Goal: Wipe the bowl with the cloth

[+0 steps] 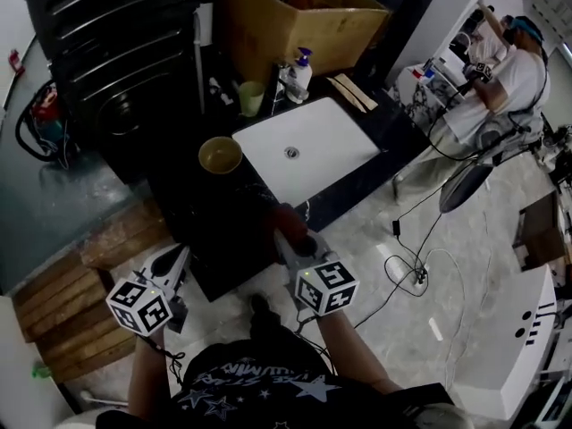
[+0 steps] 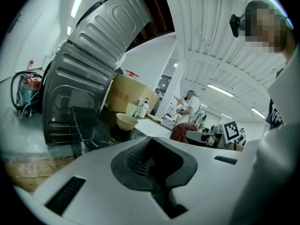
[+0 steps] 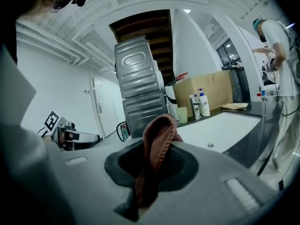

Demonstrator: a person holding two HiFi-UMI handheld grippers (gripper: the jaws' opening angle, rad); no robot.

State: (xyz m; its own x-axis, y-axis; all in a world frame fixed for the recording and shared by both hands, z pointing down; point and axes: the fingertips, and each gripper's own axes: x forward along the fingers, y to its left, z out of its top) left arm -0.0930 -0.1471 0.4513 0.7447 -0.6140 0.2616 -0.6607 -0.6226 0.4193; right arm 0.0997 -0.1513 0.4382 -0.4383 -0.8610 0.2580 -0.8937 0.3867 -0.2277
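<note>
A yellowish bowl [image 1: 220, 155] stands on the dark counter [image 1: 206, 222] left of the white sink [image 1: 308, 150]; it also shows in the left gripper view, bowl [image 2: 126, 121]. My right gripper [image 1: 293, 237] is shut on a reddish-brown cloth [image 1: 288, 217] at the counter's near edge, short of the bowl. In the right gripper view the cloth [image 3: 158, 139] loops up out of the right gripper [image 3: 149, 168]. My left gripper [image 1: 176, 262] hovers lower left, off the counter's corner. In its own view the left gripper [image 2: 152, 161] is shut with nothing in it.
A green cup [image 1: 251, 96], a soap bottle [image 1: 301, 71] and a cardboard box [image 1: 286, 16] sit behind the sink. A dark ribbed appliance [image 1: 116, 52] stands at the left, wooden boards [image 1: 63, 302] below it. Cables [image 1: 420, 271] lie on the floor; a person [image 1: 509, 79] works far right.
</note>
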